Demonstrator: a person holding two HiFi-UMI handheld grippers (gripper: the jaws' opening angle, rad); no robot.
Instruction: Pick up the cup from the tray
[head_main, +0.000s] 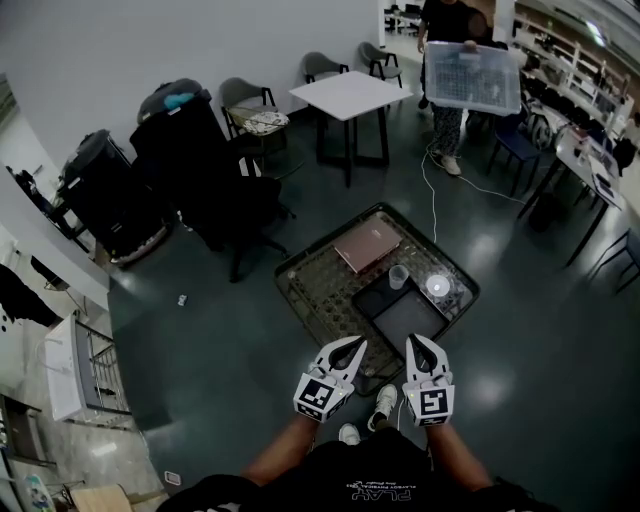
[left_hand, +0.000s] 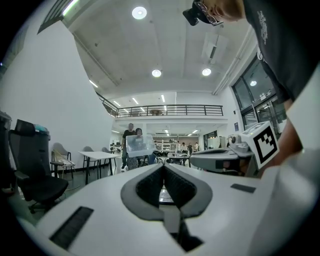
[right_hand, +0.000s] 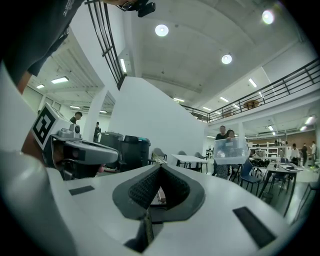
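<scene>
In the head view a small translucent cup (head_main: 398, 277) stands upright at the far edge of a dark tray (head_main: 408, 318) on a low glass-topped table (head_main: 310, 275). My left gripper (head_main: 355, 344) and right gripper (head_main: 414, 341) hover side by side over the table's near edge, well short of the cup. Both are shut with nothing between their jaws. In the left gripper view the left gripper (left_hand: 163, 167) points level across the room, with the right gripper's marker cube (left_hand: 262, 142) beside it. The right gripper view shows the right gripper (right_hand: 160, 168) likewise; neither gripper view shows the cup.
A pink laptop (head_main: 367, 247) lies on the table beyond the tray, and a white round object (head_main: 437, 287) sits right of the cup. Farther off, a person carries a clear plastic bin (head_main: 471, 76) near a white table (head_main: 350, 94). Black chairs (head_main: 205, 165) stand to the left.
</scene>
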